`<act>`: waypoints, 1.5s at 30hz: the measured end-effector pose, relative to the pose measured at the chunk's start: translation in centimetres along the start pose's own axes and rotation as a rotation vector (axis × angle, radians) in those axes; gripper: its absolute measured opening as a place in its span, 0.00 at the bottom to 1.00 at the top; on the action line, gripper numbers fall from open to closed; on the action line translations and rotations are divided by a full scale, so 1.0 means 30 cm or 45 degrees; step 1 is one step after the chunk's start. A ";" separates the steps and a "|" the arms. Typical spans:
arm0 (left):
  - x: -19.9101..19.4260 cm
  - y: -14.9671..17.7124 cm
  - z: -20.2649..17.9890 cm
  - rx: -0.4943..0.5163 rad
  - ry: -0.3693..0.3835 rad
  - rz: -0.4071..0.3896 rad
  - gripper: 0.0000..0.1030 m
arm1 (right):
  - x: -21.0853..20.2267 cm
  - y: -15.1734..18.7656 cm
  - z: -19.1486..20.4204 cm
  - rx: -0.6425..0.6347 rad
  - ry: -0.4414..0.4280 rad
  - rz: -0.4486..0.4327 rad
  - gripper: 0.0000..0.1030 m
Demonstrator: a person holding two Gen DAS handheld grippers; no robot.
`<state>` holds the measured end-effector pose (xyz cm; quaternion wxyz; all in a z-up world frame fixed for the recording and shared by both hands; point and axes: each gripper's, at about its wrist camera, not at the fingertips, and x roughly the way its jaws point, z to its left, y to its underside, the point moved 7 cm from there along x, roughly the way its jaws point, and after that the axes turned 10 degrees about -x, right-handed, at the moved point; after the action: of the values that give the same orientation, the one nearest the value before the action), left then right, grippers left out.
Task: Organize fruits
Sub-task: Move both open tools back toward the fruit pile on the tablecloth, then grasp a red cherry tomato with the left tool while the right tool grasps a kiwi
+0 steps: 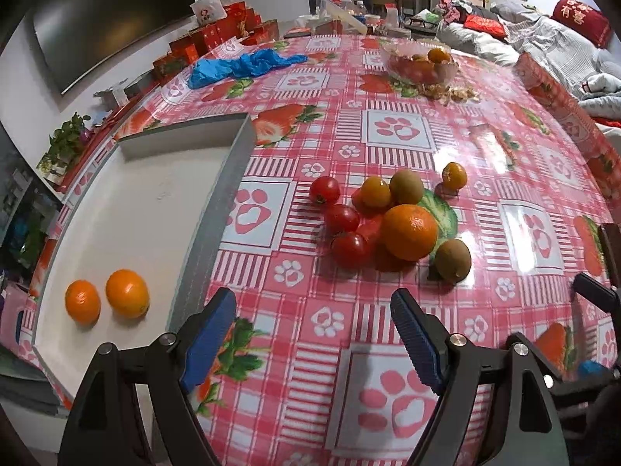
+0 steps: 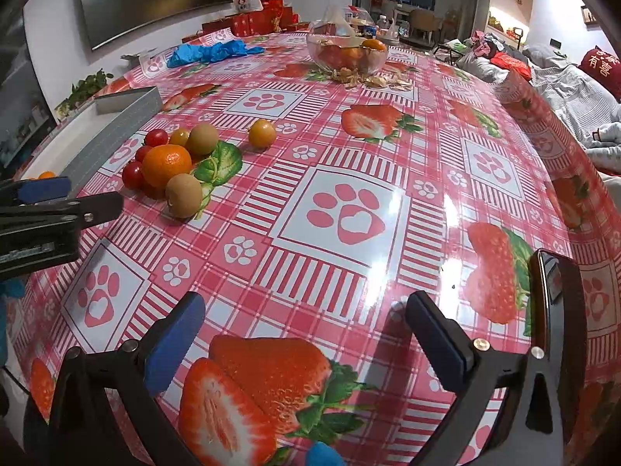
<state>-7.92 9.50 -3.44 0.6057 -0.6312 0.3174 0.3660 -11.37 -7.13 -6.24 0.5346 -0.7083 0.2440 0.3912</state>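
A heap of fruit lies on the pink patterned tablecloth: a big orange (image 1: 410,232) (image 2: 166,165), two kiwis (image 1: 452,260) (image 2: 183,195), several cherry tomatoes (image 1: 351,249) (image 2: 133,174) and small yellow-orange fruits (image 1: 454,175) (image 2: 262,134). Left of it stands a grey-walled white tray (image 1: 217,209) (image 2: 116,132) holding two oranges (image 1: 127,293). My left gripper (image 1: 310,306) hangs open just short of the heap, nothing between its blue pads. My right gripper (image 2: 306,310) is open over bare cloth, well right of the heap. The left gripper also shows at the left edge of the right wrist view (image 2: 58,198).
A glass bowl (image 1: 423,63) (image 2: 346,52) of fruit with peel scraps beside it stands at the far side. A crumpled blue glove (image 1: 240,65) (image 2: 209,52) lies far left. Red boxes line the wall behind, and bedding is piled to the right.
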 end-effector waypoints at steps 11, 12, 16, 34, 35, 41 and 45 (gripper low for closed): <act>0.090 -0.044 -0.002 -0.067 0.012 0.025 0.79 | 0.000 0.000 0.000 0.000 0.000 0.000 1.00; 0.094 -0.047 -0.004 -0.072 0.020 0.026 0.72 | 0.000 0.000 0.000 0.000 0.000 0.000 1.00; 0.100 -0.062 -0.021 -0.085 0.059 0.038 0.62 | 0.000 0.000 0.000 0.000 0.000 0.000 1.00; 0.086 -0.063 -0.048 -0.122 0.143 0.025 0.24 | 0.000 0.000 0.001 0.001 0.000 -0.001 1.00; 0.083 -0.060 -0.047 -0.123 0.148 0.024 0.24 | 0.000 0.000 0.001 0.001 0.001 -0.001 1.00; 0.074 -0.045 -0.036 -0.126 0.156 0.018 0.24 | 0.000 0.000 0.001 0.001 0.001 -0.001 1.00; 0.063 -0.028 -0.030 -0.113 0.156 0.019 0.24 | 0.000 0.000 0.001 0.000 0.001 0.000 1.00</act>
<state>-6.15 8.74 -4.60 0.5538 -0.6762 0.3422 0.3449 -11.39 -7.10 -6.25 0.5346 -0.7084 0.2443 0.3907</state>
